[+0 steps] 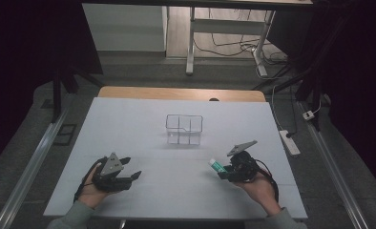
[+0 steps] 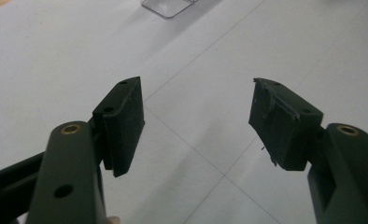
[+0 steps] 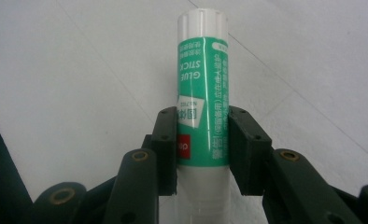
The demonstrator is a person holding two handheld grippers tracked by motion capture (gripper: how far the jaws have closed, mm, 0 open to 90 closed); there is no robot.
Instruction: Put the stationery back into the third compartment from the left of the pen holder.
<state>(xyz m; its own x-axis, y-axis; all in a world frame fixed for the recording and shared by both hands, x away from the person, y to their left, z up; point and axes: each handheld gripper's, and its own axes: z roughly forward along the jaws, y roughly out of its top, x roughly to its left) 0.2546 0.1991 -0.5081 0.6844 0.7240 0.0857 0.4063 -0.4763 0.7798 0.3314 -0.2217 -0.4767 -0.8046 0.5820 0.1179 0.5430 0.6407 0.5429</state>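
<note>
A green and white glue stick (image 3: 202, 88) lies along my right gripper (image 3: 202, 149), whose pads are shut on its lower half. In the high view that right gripper (image 1: 223, 172) rests near the table's front right, and the glue stick (image 1: 216, 165) points away to the upper left. My left gripper (image 1: 137, 174) sits at the front left, held in a hand, open with nothing between its fingers. In the left gripper view its jaws (image 2: 196, 123) stand wide apart over bare white tabletop. A clear plastic organiser box (image 1: 184, 129) with compartments stands mid-table, well beyond both grippers.
The white table cover (image 1: 129, 124) ends at a wooden strip (image 1: 176, 93) at the far edge. A corner of the clear box (image 2: 168, 7) shows at the top of the left gripper view. A power strip (image 1: 289, 141) and cables lie on the floor to the right.
</note>
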